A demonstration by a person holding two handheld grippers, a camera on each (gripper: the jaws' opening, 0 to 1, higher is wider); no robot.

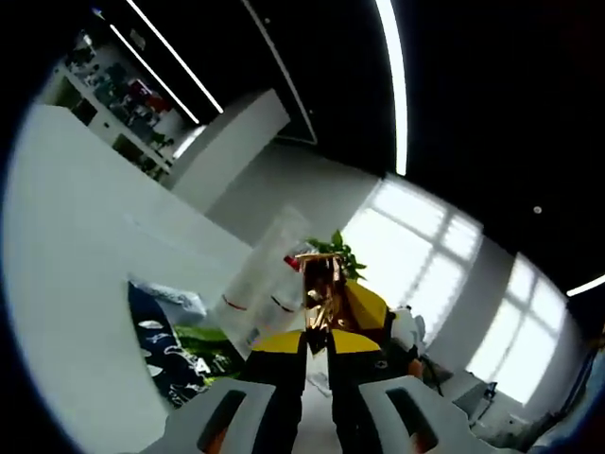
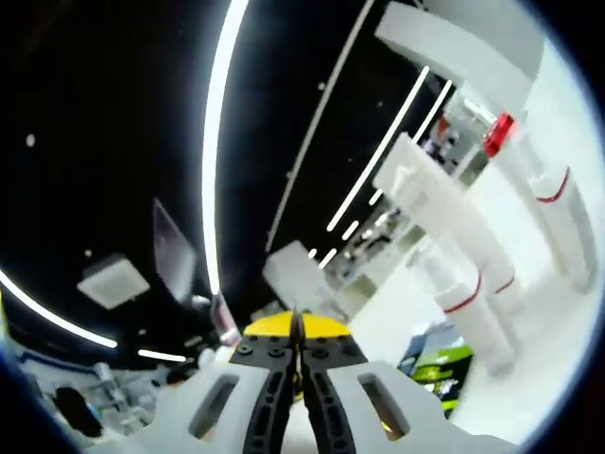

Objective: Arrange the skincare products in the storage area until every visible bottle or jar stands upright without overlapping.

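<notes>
Labels unreadable, left claw point(image 1: 319, 352) gripping gold-capped bottle point(image 1: 322, 288), right claw point(image 2: 297, 364) closed, empty.

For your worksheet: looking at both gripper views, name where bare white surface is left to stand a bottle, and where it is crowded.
In the left gripper view, bare white surface lies left of the frosted bottles and above the dark printed pouch. It is crowded around the bottles, the pouch and the gold item in the left gripper. In the right gripper view, the tall bottles stand close together.
</notes>
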